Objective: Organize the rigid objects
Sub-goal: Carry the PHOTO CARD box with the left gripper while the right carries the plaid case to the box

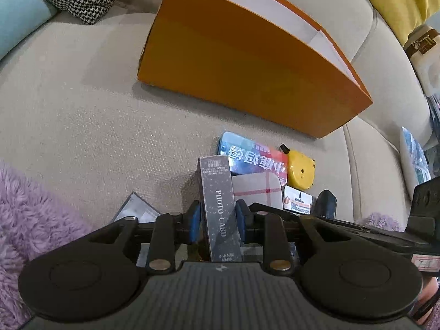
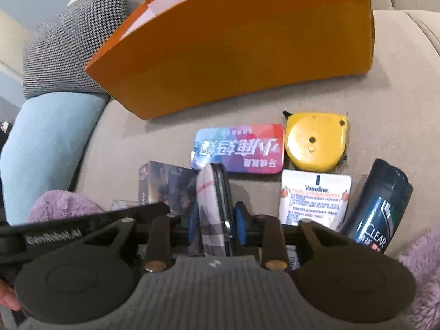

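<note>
Now both tongs full — left tongs on photo-card box, right tongs on plaid case.

The large cardboard box was orange, the round tape measure yellow, the flat tin blue-to-red, the shampoo bottle dark teal, the sofa beige.

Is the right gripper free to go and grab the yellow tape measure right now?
Probably not yet. The right gripper is shut on a flat plaid case held on edge. The yellow tape measure lies uncovered on the sofa just ahead, so the way looks clear once the case is set down.
</note>
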Demonstrator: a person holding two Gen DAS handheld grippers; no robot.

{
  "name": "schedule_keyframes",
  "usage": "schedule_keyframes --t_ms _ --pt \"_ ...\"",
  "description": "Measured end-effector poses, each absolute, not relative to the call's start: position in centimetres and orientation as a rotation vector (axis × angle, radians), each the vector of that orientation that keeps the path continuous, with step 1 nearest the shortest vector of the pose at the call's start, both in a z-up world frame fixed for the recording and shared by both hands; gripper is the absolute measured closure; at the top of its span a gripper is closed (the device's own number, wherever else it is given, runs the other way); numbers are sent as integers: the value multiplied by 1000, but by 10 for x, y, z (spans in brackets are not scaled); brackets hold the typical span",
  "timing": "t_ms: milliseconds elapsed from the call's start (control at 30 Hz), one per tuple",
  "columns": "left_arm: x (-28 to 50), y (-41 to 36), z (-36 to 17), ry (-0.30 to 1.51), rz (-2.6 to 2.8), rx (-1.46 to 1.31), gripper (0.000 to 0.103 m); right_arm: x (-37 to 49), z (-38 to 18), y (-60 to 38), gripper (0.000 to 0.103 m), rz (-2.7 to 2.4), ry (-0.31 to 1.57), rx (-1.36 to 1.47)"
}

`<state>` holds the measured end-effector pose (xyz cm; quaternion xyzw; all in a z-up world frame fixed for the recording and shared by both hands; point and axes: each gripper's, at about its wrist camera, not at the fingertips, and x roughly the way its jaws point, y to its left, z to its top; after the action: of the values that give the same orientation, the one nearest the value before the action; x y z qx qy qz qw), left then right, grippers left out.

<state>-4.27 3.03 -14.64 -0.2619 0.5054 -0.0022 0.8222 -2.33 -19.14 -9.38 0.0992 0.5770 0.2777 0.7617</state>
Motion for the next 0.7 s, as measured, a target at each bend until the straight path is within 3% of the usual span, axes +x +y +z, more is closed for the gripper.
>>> schedule_keyframes --t_ms 267,700 --pt "-46 23 -134 1046 -24 -525 77 -32 -78 -189 84 641 1211 160" --pt "-46 32 -58 875 -69 -519 77 -23 -5 -216 85 624 1047 128"
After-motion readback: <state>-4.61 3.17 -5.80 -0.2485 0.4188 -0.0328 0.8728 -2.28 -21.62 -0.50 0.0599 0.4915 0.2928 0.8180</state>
